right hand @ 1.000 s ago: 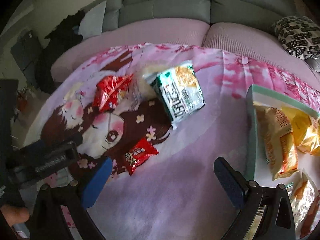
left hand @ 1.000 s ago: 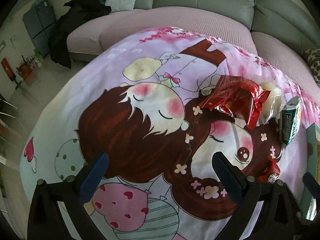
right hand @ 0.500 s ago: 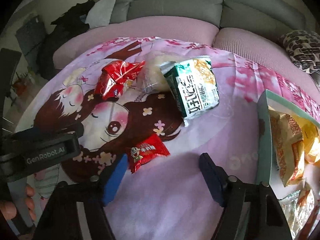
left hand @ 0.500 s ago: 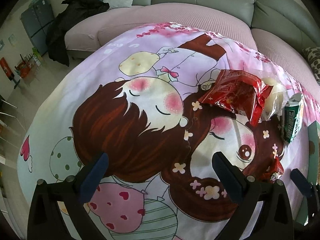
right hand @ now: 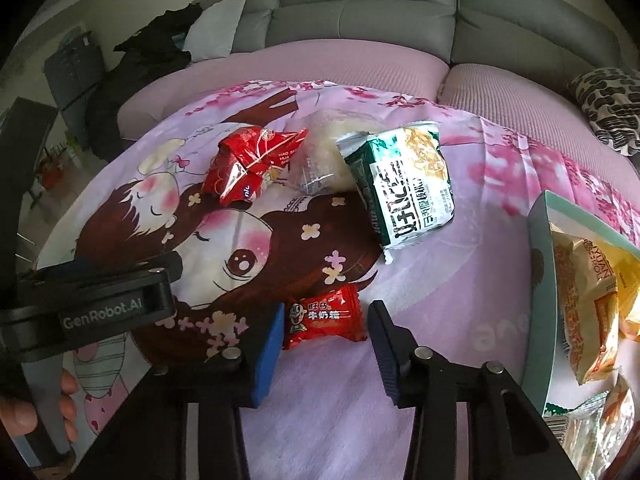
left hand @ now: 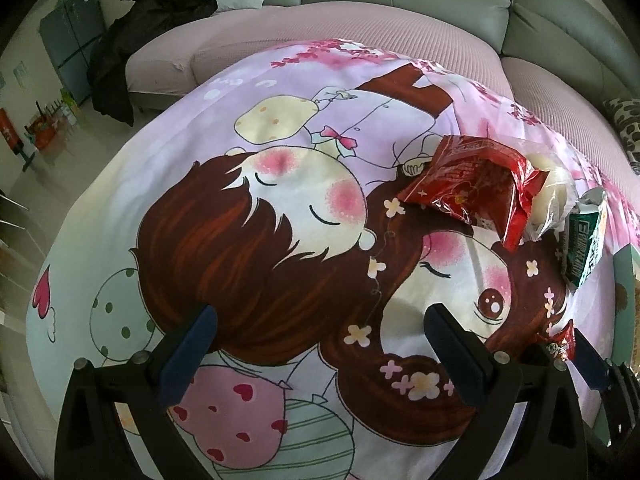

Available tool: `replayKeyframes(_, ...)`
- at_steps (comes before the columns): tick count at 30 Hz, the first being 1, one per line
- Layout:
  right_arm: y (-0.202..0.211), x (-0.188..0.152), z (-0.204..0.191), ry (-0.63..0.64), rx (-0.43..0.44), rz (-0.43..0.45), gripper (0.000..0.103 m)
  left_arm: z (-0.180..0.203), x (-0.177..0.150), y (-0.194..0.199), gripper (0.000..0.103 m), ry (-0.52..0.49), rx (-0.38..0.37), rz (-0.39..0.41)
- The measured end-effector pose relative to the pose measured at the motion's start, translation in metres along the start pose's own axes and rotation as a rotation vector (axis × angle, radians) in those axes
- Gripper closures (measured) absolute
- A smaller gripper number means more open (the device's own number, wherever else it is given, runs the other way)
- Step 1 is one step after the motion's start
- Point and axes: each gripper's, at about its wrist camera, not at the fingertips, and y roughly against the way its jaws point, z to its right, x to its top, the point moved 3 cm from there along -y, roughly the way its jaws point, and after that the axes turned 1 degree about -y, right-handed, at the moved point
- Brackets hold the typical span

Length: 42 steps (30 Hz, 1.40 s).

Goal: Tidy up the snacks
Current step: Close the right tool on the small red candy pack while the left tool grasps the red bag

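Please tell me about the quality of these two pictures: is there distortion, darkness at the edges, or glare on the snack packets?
Left wrist view: strong fisheye bending, black corners; the large red bag shows small glints on its foil and stays sharp. Right wrist view: same curved distortion and dark rim; the small red candy packet is readable, the green and white packet is evenly lit, and the box at the right edge is stretched.

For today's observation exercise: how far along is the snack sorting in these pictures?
Done: several snack bags already lie in the teal box. In hand: the right gripper has just been closing around the small red candy packet; a firm grip is unclear. Left: the green-white packet, clear bun bag and big red bag. The left gripper is open, empty.
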Motion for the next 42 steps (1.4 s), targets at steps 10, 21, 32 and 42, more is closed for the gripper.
replayKeyframes(10,0.002,0.0,0.006,-0.031,0.01,0.008,0.073,-0.003,-0.001,0.0,0.0,0.014,-0.015,-0.003)
replayKeyframes(21,0.009,0.002,0.007,-0.058,0.044,0.023,0.075,-0.003,0.0,0.0,0.0,0.018,-0.02,-0.002)
replayKeyframes(32,0.019,0.01,0.017,-0.092,0.033,0.053,0.075,0.005,0.007,0.005,0.0,0.028,-0.052,0.032)
replayKeyframes(42,0.038,0.021,0.047,-0.168,0.018,0.111,0.075,0.025,0.028,0.014,0.0,0.051,-0.131,0.134)
